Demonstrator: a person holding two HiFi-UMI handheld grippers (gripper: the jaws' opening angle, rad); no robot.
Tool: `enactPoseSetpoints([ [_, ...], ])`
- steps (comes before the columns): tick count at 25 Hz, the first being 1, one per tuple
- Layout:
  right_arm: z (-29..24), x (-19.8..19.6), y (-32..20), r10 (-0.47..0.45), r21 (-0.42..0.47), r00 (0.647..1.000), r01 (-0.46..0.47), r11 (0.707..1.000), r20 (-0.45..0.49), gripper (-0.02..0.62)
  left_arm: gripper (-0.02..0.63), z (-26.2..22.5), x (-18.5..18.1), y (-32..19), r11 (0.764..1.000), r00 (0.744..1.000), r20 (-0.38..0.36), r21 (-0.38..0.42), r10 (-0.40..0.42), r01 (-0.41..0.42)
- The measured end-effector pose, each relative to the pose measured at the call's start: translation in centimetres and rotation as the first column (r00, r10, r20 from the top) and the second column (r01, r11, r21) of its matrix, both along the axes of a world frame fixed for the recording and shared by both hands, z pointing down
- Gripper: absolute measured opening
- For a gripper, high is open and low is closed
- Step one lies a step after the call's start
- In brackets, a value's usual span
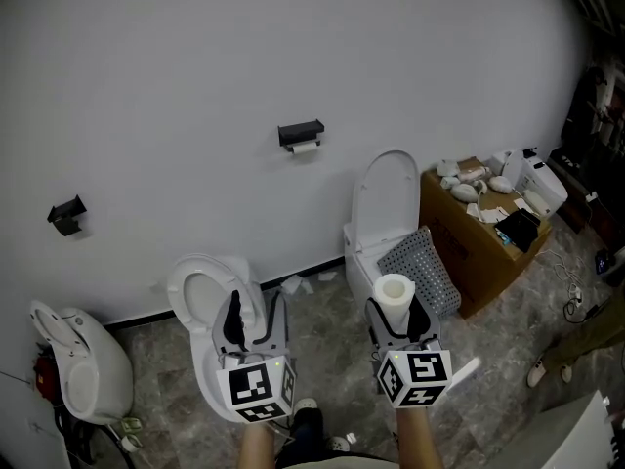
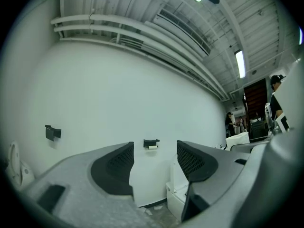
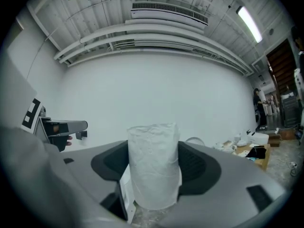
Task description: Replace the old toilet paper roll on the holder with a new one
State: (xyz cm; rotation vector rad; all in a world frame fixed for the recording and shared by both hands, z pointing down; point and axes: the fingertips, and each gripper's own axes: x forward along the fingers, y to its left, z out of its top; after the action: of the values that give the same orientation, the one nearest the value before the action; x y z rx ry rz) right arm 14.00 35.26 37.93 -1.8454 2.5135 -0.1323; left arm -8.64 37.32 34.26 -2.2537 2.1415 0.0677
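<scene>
A black toilet paper holder (image 1: 301, 134) is fixed to the white wall, with a thin, nearly used-up white roll (image 1: 305, 148) hanging under it. In the left gripper view the holder (image 2: 151, 143) shows straight ahead, far off, between the jaws. My left gripper (image 1: 254, 313) (image 2: 154, 163) stands open with nothing in it. A full white toilet paper roll (image 1: 394, 296) (image 3: 154, 165) stands upright in my right gripper (image 1: 394, 313) (image 3: 154, 175), which is shut on it. Both grippers are well short of the wall.
A white toilet (image 1: 207, 296) with its seat open stands below my left gripper. A second toilet (image 1: 386, 203) has its lid up by the wall, a perforated grey panel (image 1: 422, 267) leaning on it. A cardboard box (image 1: 479, 247) stands right. Another black holder (image 1: 66, 214) hangs far left.
</scene>
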Motion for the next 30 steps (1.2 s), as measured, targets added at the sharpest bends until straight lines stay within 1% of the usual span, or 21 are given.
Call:
enactPoseSetpoints([
  [5, 0.5, 0.0, -2.1, 0.004, -0.01, 1.0, -0.004, 1.0, 0.005, 0.299, 0.264, 0.3, -0.1, -1.8, 1.0, 1.0, 0.003, 0.002, -0.003, 0.003],
  [10, 0.8, -0.5, -5.2, 0.014, -0.008, 1.0, -0.014, 1.0, -0.012, 0.299, 0.264, 1.0, -0.9, -5.4, 1.0, 1.0, -0.002, -0.001, 0.003, -0.003],
  [15, 0.6, -0.9, -10.5, 0.033, 0.001, 0.999, -0.033, 0.999, -0.018, 0.299, 0.264, 1.2, -1.2, -11.0, 1.0, 1.0, -0.007, 0.01, 0.029, -0.029],
  [19, 0.2, -2.0, -15.4, 0.044, 0.007, 0.999, -0.044, 0.999, -0.024, 0.299, 0.264, 0.9, -2.1, -16.2, 0.999, 0.999, -0.004, 0.017, 0.045, -0.045],
  [23, -0.4, -2.9, -19.9, 0.058, 0.016, 0.998, -0.058, 0.998, -0.032, 0.299, 0.264, 0.4, -2.7, -21.1, 0.997, 0.998, 0.011, 0.027, 0.066, -0.067],
  [30, -0.1, -4.8, -26.9, 0.079, 0.015, 0.997, -0.079, 0.997, -0.02, 0.299, 0.264, 0.5, -4.8, -28.3, 0.995, 0.996, 0.018, 0.032, 0.089, -0.089],
])
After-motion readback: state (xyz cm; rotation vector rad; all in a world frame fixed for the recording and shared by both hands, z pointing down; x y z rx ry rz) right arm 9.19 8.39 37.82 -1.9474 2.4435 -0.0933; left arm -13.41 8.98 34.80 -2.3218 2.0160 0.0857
